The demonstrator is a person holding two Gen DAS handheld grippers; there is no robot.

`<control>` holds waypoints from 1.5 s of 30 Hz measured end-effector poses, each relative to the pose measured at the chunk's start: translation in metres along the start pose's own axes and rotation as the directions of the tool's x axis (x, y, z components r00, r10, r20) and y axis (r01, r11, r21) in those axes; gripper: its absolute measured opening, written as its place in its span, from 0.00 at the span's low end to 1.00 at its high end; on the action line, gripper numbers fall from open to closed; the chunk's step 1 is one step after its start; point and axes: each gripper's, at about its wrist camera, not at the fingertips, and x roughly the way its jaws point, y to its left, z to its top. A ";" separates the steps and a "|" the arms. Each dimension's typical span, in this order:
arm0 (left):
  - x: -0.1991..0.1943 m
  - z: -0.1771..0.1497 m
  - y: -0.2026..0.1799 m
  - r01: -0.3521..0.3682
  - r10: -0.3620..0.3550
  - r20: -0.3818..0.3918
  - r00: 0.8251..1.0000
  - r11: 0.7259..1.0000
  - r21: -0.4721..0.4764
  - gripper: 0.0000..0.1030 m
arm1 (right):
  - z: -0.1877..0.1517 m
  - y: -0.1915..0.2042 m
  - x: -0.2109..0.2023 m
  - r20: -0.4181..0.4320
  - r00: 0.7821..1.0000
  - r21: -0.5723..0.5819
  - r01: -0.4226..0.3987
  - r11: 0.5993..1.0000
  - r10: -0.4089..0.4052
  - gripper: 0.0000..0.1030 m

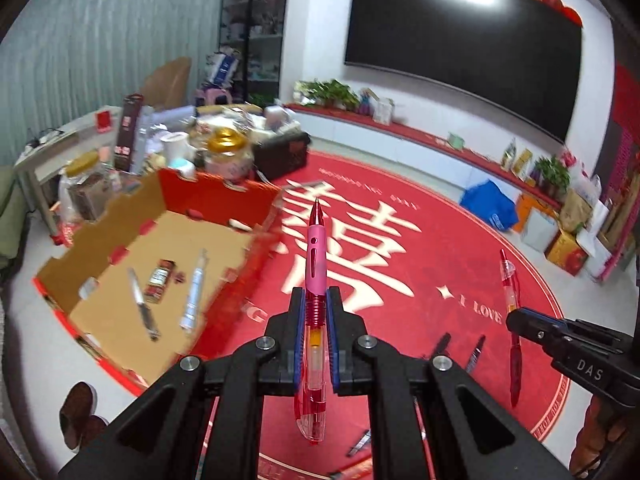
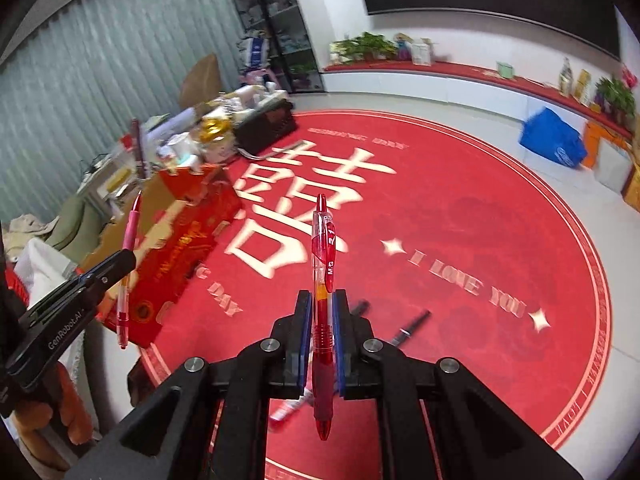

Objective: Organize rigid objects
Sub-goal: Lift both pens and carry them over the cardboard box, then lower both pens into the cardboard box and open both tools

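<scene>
Left gripper (image 1: 316,300) clamps a pink pen (image 1: 315,252); right gripper (image 2: 322,304) clamps a red pen (image 2: 323,280). Cardboard box (image 1: 132,216) sits at the rug's (image 1: 460,248) edge; black pens (image 2: 412,326) lie on the rug.

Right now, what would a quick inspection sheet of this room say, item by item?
Surface: round red rug with white lettering on a pale floor.
Job's things: pink pen in the left gripper; red pen in the right gripper; open cardboard box holding two pens and a small bottle; black pens loose on the rug.
Clutter: crowded low table of jars and packages; blue bag.
Grippers: both shut, each on its pen.
Cables: nothing seen clearly.
Surroundings: dark wall screen, grey curtain, plants on a red-topped ledge.
</scene>
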 end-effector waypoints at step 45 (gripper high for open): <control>0.048 0.036 0.184 -0.299 0.303 -0.023 0.953 0.922 -0.246 0.10 | 0.080 0.228 0.137 -0.168 0.962 -0.300 -0.260 0.918 0.217 0.11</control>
